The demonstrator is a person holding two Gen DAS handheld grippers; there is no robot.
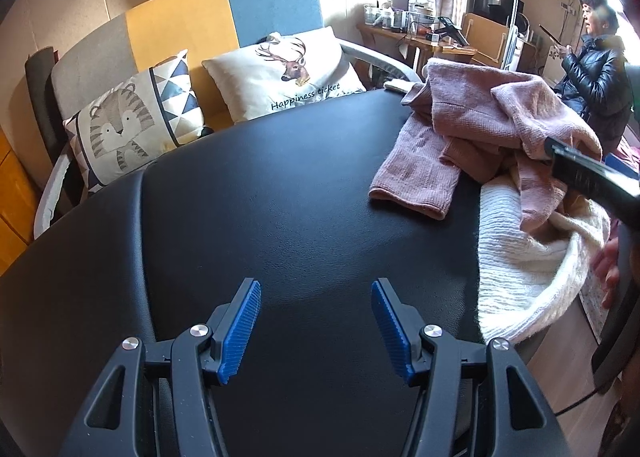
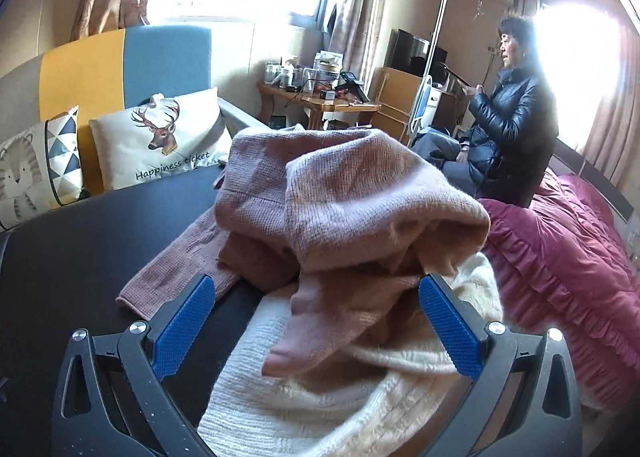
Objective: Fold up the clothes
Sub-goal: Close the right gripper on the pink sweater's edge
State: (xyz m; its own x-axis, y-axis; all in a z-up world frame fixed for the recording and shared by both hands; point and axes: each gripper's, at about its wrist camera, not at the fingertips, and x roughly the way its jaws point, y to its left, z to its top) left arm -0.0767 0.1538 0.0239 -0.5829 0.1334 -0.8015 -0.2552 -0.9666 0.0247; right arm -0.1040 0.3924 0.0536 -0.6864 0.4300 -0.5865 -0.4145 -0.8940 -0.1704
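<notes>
Closest in the right wrist view, the blue-padded fingers of the right gripper stand wide apart and hold nothing. Between them, just beyond the tips, lies the heaped pink sweater on top of a cream knit, which spreads under the gripper towards the camera. Whether the pads already brush the wool, I cannot tell from here.

The left gripper hovers over bare black worktop, its fingers also spread wide and empty. The pile sits well off to its right, at the worktop's right edge, with one pink sleeve lying flat and stretched out towards the middle.

The step in hand looks like picking the pink sweater off the heap so it can be laid out flat. To do that well, I would take a single layer near a shoulder or hem rather than the bunched crown (a deep bite there would likely catch the cream knit too), then lift and draw it left onto the open black surface, where there is plenty of room. The left gripper could take the free sleeve or the opposite shoulder, so the garment spreads between the two instead of dragging in a lump.

A person in a dark jacket sits on the red bed beyond, clear of the work.
</notes>
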